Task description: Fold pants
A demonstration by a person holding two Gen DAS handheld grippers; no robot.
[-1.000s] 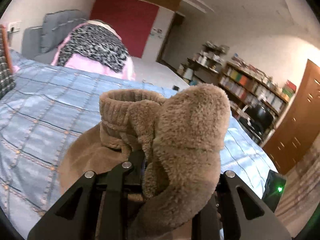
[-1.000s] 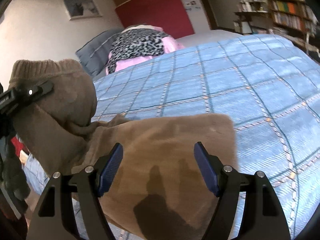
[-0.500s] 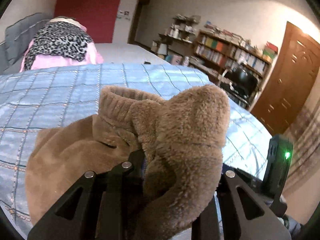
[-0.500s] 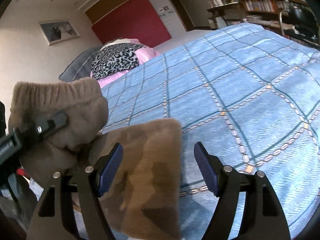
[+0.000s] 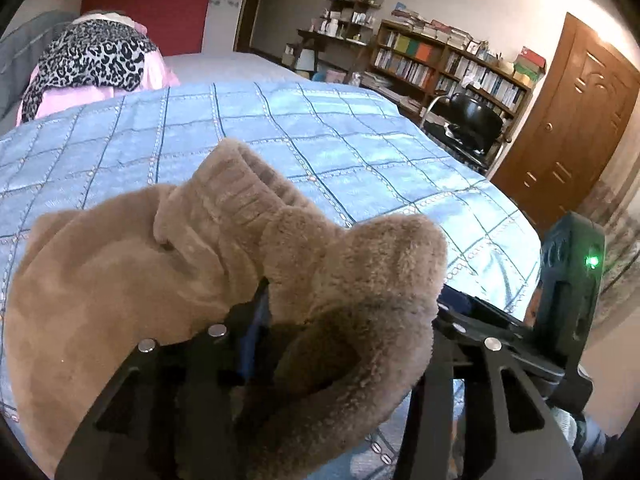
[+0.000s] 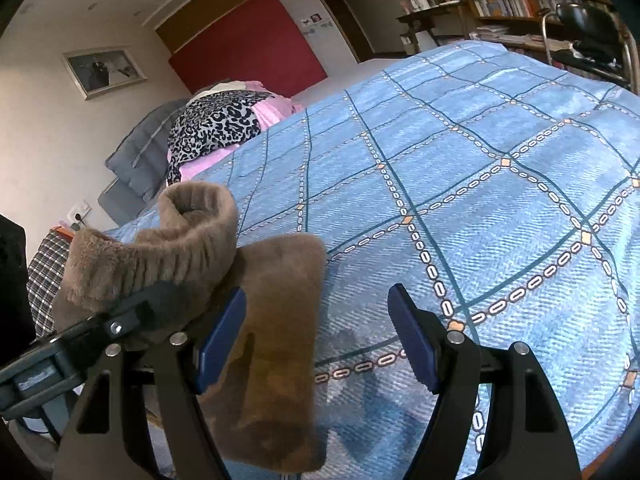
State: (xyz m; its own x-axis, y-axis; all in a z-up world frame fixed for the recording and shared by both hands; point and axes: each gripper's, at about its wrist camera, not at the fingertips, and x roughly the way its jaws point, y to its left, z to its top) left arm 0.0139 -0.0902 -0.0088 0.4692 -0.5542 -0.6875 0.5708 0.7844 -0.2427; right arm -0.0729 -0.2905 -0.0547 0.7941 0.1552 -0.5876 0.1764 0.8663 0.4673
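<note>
The fuzzy brown fleece pants (image 5: 168,264) lie folded at the near edge of the bed, on its blue checked quilted bedspread (image 6: 480,184), their ribbed cuff end bunched up over the left tool (image 5: 340,320). That tool's jaws have just been opening, with the fleece between them, though the cloth hides whether the pads press it. The right tool (image 6: 316,340) stands apart and empty, its left finger over the pants' edge.
</note>
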